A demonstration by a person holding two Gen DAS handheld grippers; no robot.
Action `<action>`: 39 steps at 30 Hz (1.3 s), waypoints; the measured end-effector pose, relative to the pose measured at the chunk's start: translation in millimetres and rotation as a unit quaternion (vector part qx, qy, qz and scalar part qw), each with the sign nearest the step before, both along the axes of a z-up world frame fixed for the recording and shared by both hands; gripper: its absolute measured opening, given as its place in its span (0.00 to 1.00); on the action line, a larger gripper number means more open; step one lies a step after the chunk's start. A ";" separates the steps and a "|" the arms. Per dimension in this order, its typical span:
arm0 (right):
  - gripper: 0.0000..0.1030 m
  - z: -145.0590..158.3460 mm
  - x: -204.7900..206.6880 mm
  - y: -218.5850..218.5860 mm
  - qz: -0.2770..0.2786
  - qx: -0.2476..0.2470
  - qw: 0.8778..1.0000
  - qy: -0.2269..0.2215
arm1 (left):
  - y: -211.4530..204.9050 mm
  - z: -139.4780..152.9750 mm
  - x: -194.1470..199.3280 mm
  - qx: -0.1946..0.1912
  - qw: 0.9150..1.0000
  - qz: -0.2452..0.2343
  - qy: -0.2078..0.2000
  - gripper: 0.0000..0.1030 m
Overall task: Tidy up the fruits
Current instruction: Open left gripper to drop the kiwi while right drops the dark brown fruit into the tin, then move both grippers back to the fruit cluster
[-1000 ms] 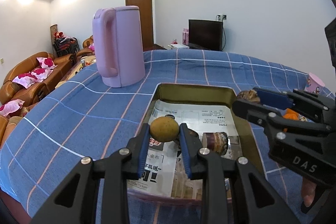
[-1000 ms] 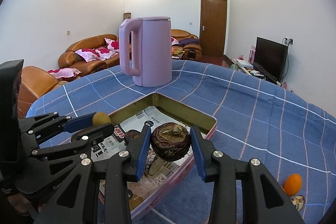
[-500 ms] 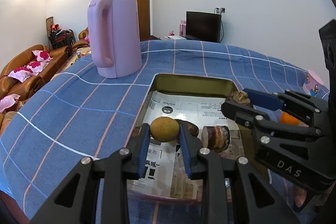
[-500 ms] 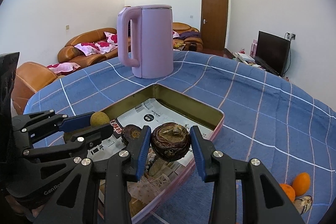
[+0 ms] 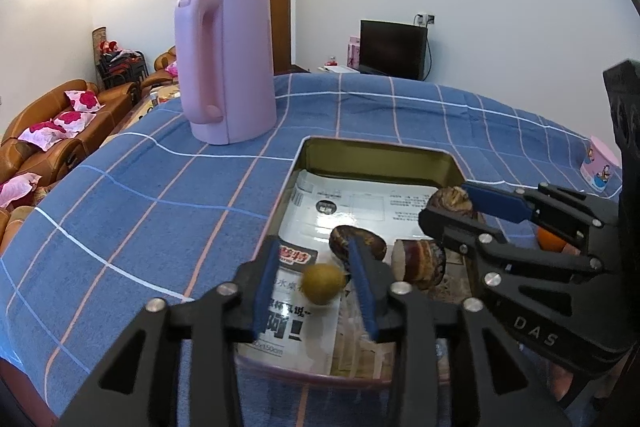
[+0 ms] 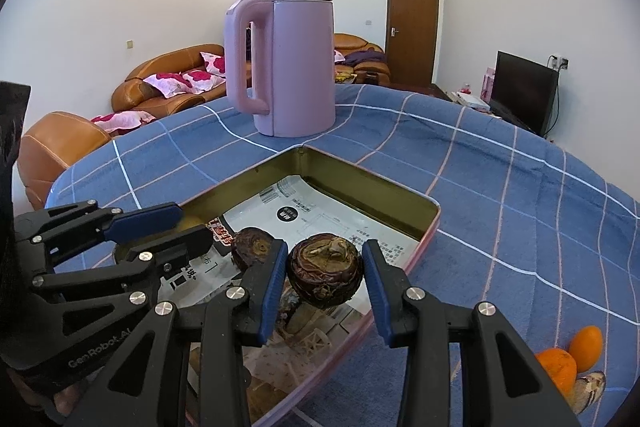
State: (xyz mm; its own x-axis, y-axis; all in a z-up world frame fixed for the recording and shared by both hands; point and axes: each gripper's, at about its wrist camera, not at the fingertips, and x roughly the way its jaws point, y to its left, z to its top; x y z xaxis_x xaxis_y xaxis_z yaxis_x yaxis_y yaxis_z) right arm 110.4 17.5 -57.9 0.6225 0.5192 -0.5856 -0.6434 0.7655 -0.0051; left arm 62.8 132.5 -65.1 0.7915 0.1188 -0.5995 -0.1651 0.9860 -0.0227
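A gold-walled tin tray [image 5: 376, 149] lined with printed paper lies on the blue checked cloth. My left gripper [image 5: 314, 255] hangs over its near end with its jaws opening. A small yellow-green fruit [image 5: 323, 284], blurred, is loose between the blue pads, and neither pad presses on it. My right gripper [image 6: 325, 267] is shut on a dark brown wrinkled fruit [image 6: 325, 275] above the tray's [image 6: 372, 179] near right side. In the left wrist view that gripper [image 5: 452, 205] reaches in from the right. Two more dark fruits [image 5: 340, 241] [image 5: 418, 263] lie in the tray.
A tall lilac kettle [image 5: 226, 67] stands on the cloth beyond the tray's far left corner. Two oranges [image 6: 572, 355] and a brown fruit lie on the cloth to the right of the tray. A pink cup [image 5: 600, 167] sits at the far right. Sofas, a TV and a door are behind.
The left jaws have parted and the yellow-green fruit has slipped down out of their grip. The right gripper, still holding the dark fruit, has moved slightly lower over the tray.
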 end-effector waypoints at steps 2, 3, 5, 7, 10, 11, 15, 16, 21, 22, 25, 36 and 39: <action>0.43 1.1 -0.1 -1.3 -0.003 0.003 1.000 -0.002 | 0.0 0.6 -1.2 -0.002 1.000 -0.003 -0.002 0.50; 0.47 2.2 -0.7 -2.8 -0.007 0.003 1.000 -0.005 | -0.6 1.2 -2.5 -0.002 1.000 -0.003 -0.003 0.52; 0.48 3.7 -3.2 -6.4 -0.012 0.003 1.000 -0.007 | -1.2 3.0 -5.3 -0.003 1.000 -0.006 -0.006 0.58; 0.49 7.3 -9.0 -13.3 -0.020 0.006 1.000 -0.012 | -0.5 6.2 -9.4 -0.004 1.000 -0.003 -0.013 0.66; 0.49 15.2 -21.9 -31.4 -0.040 0.011 0.999 -0.022 | 0.5 11.9 -14.0 -0.012 1.000 -0.002 -0.021 0.67; 0.49 18.4 -27.9 -41.5 -0.050 0.014 0.998 -0.026 | 0.6 13.1 -15.3 -0.014 1.000 -0.003 -0.023 0.68; 0.54 24.3 -49.6 -81.9 -0.082 0.026 0.996 -0.035 | -8.8 16.6 -20.6 -0.020 0.999 -0.008 -0.030 0.74; 0.56 24.5 -55.8 -94.3 -0.095 0.026 0.994 -0.038 | -12.9 16.7 -21.5 -0.022 0.999 -0.014 -0.029 0.74; 0.59 17.6 -69.4 -143.0 -0.158 0.001 0.987 -0.041 | -42.7 15.4 -23.2 -0.017 0.999 -0.043 -0.027 0.74; 0.59 16.0 -69.7 -151.0 -0.168 0.001 0.985 -0.036 | -47.6 15.7 -24.1 -0.015 0.998 -0.048 -0.027 0.74; 0.59 11.0 -69.4 -173.8 -0.192 0.015 0.981 -0.018 | -63.7 15.5 -24.6 -0.009 0.998 -0.064 -0.023 0.74; 0.59 -0.6 -53.8 -157.6 -0.180 -0.007 0.984 0.015 | -87.5 10.9 -19.0 0.015 0.997 -0.078 -0.015 0.74; 0.59 -3.9 -45.2 -155.5 -0.182 -0.001 0.983 0.035 | -90.2 9.8 -17.3 0.019 0.996 -0.082 -0.013 0.74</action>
